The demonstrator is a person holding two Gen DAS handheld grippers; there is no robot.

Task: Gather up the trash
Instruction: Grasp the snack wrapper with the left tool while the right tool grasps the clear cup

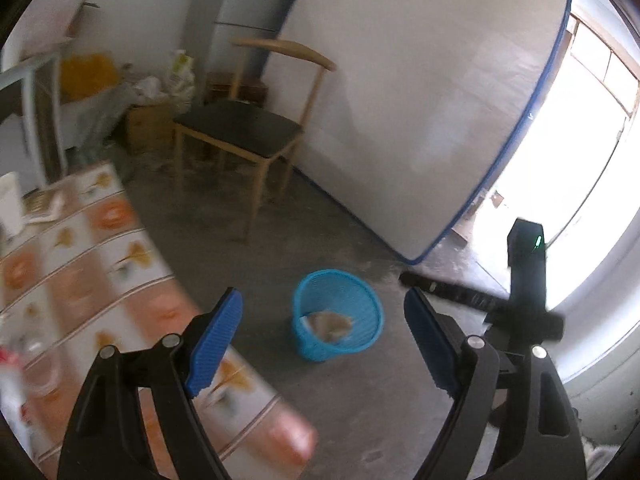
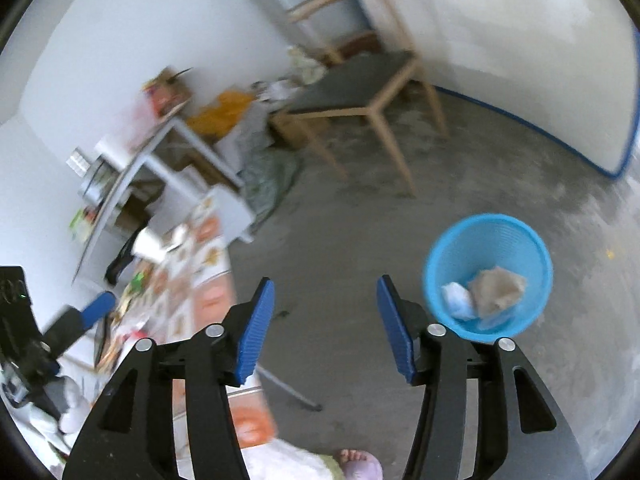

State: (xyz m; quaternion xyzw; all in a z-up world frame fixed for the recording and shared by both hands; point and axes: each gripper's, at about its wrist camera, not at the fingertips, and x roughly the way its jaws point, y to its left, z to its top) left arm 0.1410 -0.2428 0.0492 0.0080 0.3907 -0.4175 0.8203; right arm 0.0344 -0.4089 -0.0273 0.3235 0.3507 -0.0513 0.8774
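Observation:
A blue plastic waste basket stands on the concrete floor and shows in the right wrist view too. It holds crumpled brown paper and a pale blue wad. My left gripper is open and empty, high above the floor near the basket. My right gripper is open and empty, left of the basket. The right gripper also shows in the left wrist view, and the left gripper in the right wrist view. The table with a patterned cloth carries blurred small items.
A wooden chair with a dark seat stands beyond the basket. A white mattress with blue edging leans on the wall. Boxes and bags pile in the corner beside a white shelf. A bright doorway is at right.

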